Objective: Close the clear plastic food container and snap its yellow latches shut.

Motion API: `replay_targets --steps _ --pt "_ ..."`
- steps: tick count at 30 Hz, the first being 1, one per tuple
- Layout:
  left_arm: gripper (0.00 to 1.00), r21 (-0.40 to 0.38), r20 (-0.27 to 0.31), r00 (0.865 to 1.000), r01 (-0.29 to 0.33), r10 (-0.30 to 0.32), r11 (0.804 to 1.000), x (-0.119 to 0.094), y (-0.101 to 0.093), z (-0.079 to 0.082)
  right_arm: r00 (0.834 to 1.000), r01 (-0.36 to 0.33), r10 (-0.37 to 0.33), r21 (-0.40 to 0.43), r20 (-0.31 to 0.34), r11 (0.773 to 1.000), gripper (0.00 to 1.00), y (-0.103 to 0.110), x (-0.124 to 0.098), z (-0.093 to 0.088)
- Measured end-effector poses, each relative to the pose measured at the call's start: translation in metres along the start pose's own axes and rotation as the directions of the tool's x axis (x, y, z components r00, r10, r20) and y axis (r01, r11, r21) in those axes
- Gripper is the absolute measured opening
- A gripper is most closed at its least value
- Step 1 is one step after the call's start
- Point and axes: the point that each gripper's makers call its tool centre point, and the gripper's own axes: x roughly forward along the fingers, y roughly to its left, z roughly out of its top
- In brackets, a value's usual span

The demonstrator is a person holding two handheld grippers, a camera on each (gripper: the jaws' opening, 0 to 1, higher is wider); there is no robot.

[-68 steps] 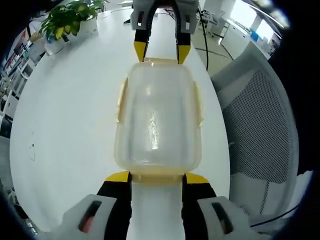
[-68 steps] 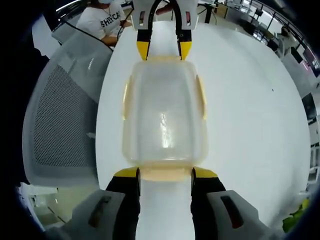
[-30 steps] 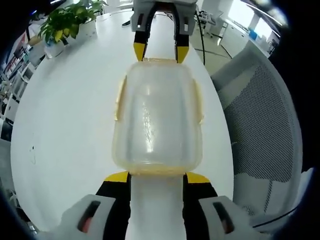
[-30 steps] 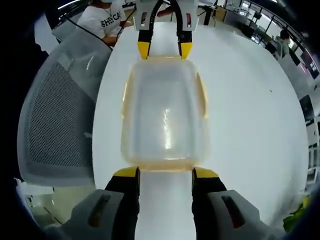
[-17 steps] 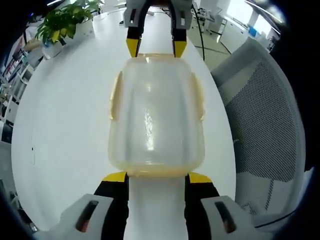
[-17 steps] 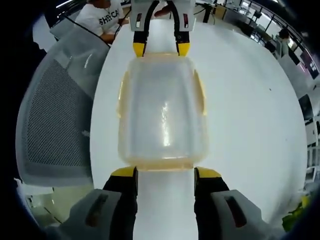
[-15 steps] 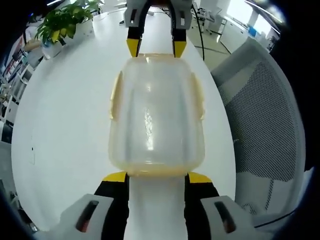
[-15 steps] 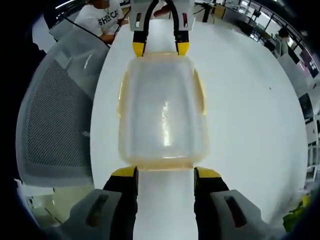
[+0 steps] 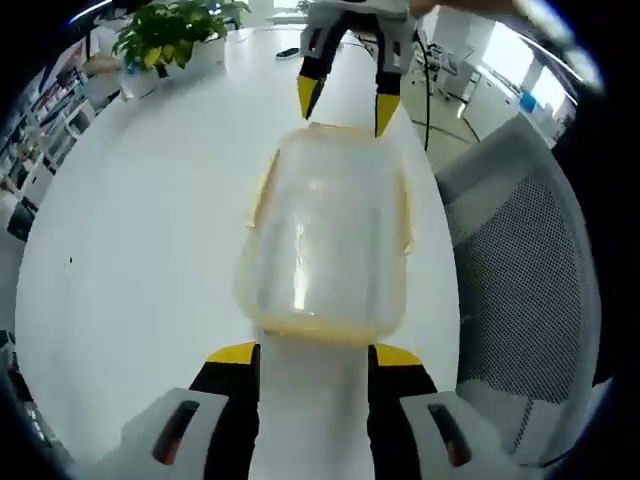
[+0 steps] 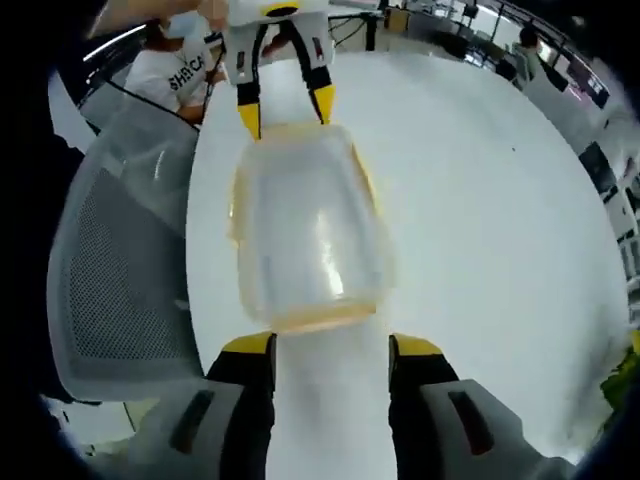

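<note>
The clear plastic container [image 9: 325, 235] lies with its lid on, on the white table [image 9: 130, 250]. Yellow latches [image 9: 262, 190] run along its long sides and a yellow strip lines its near end. My left gripper [image 9: 314, 355] stands open just short of that near end, its jaws wide apart. At the far end my right gripper [image 9: 347, 100] hangs open, a little off the lid's edge. In the right gripper view the same container [image 10: 300, 230] sits between my right gripper [image 10: 331, 347] below and my left gripper [image 10: 286, 108] above. Neither gripper holds anything.
A grey mesh office chair [image 9: 520, 260] stands close against the table's edge beside the container, seen too as the chair [image 10: 110, 270]. A potted plant [image 9: 165, 35] sits at the table's far side. A person in a white shirt [image 10: 170, 65] sits beyond the chair.
Both grippers have drawn back from the container's ends, so it looks smaller and a gap shows at each end. The container stays on the table; both stay open.
</note>
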Motion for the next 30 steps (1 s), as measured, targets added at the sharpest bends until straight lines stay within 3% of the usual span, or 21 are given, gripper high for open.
replay_targets --steps 4,6,9,11,15,19,22,24,30 --pt "0.37 -0.125 0.053 0.998 0.025 -0.018 0.992 -0.004 -0.003 -0.004 0.995 -0.042 0.025 0.181 0.097 0.983 0.38 0.003 -0.004 0.005" --pt "0.37 -0.165 0.079 0.996 0.043 -0.031 0.985 -0.005 -0.005 -0.004 0.993 -0.039 0.013 0.226 0.117 0.973 0.38 0.0 -0.006 0.005" --pt "0.37 -0.244 0.108 0.994 0.061 -0.036 0.968 -0.007 -0.005 -0.005 0.986 -0.072 0.017 0.33 0.165 0.941 0.37 0.001 -0.005 0.008" --pt "0.35 -0.287 0.14 0.99 0.064 -0.024 0.956 -0.009 -0.003 -0.001 0.982 -0.075 0.003 0.374 0.19 0.924 0.37 -0.002 -0.004 0.009" --pt "0.34 -0.324 0.15 0.989 0.05 -0.001 0.945 -0.007 -0.001 -0.001 0.973 -0.094 -0.012 0.446 0.23 0.89 0.36 -0.004 -0.004 0.012" --pt "0.33 -0.371 0.176 0.984 0.068 -0.001 0.926 -0.007 -0.003 0.001 0.969 -0.102 -0.024 0.484 0.247 0.869 0.33 -0.004 -0.004 0.014" --pt "0.33 -0.448 0.229 0.973 0.086 0.021 0.89 -0.009 -0.005 0.007 0.965 -0.086 -0.053 0.5 0.258 0.862 0.32 -0.008 -0.005 0.015" --pt "0.33 -0.507 0.265 0.963 0.108 0.036 0.855 -0.011 -0.006 0.01 0.961 -0.095 -0.054 0.51 0.27 0.855 0.32 -0.007 -0.005 0.016" --pt "0.33 -0.608 0.298 0.952 0.137 0.065 0.782 -0.008 -0.006 0.009 0.962 -0.105 -0.048 0.527 0.269 0.844 0.3 -0.001 -0.002 0.014"
